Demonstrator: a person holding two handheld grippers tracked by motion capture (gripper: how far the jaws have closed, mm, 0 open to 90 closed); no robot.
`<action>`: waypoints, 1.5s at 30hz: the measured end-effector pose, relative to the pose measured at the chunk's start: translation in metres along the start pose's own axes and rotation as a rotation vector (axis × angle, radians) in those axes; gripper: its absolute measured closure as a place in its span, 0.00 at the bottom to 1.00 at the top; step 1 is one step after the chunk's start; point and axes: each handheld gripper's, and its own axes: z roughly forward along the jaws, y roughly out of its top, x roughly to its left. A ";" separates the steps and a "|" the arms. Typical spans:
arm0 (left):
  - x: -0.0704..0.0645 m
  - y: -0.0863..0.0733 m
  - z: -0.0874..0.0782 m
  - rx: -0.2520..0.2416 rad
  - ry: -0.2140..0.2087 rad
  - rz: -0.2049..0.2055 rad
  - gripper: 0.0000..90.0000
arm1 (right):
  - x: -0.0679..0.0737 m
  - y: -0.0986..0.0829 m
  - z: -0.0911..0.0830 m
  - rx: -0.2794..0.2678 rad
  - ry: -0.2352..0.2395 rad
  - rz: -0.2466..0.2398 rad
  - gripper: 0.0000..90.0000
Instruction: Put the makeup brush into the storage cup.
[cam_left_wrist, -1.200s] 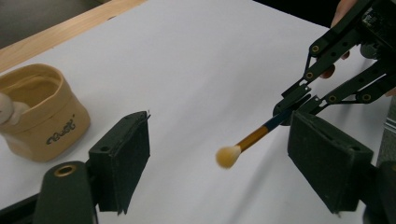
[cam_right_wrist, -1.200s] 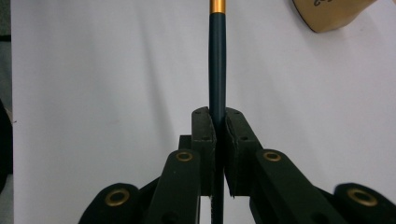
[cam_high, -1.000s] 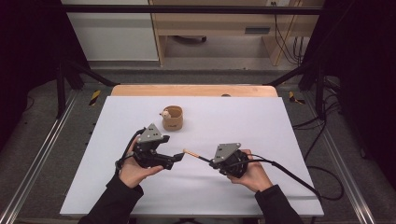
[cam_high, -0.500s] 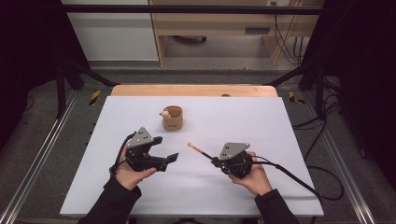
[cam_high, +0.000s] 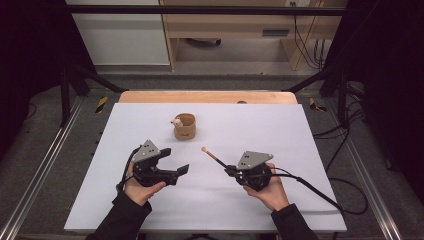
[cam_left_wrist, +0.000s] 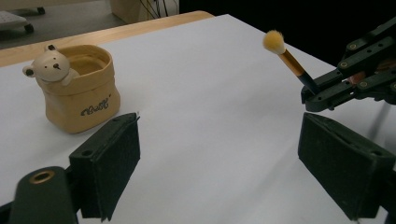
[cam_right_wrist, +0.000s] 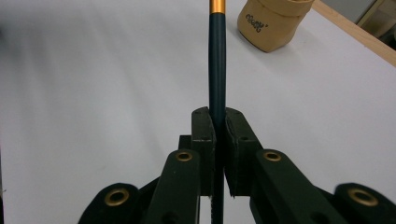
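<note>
My right tongs are clamped on the dark handle of the makeup brush, low near its butt end, with the tuft raised over the surface. The brush looks light, stiff and smooth, so I judge it could swivel; a hold nearer the gold ferrule would steady it. My left tongs stand wide apart, holding nothing. Beyond sits the bear pot.
</note>
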 end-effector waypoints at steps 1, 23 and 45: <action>0.000 0.000 0.000 -0.004 -0.001 -0.001 0.14 | 0.000 0.000 0.000 -0.005 -0.001 0.001 0.93; -0.008 0.005 0.009 -0.068 -0.053 -0.049 0.13 | -0.002 0.000 0.004 -0.099 -0.004 0.079 0.93; -0.018 0.023 0.025 -0.113 -0.113 -0.062 0.15 | -0.003 0.003 0.006 -0.143 0.001 0.110 0.93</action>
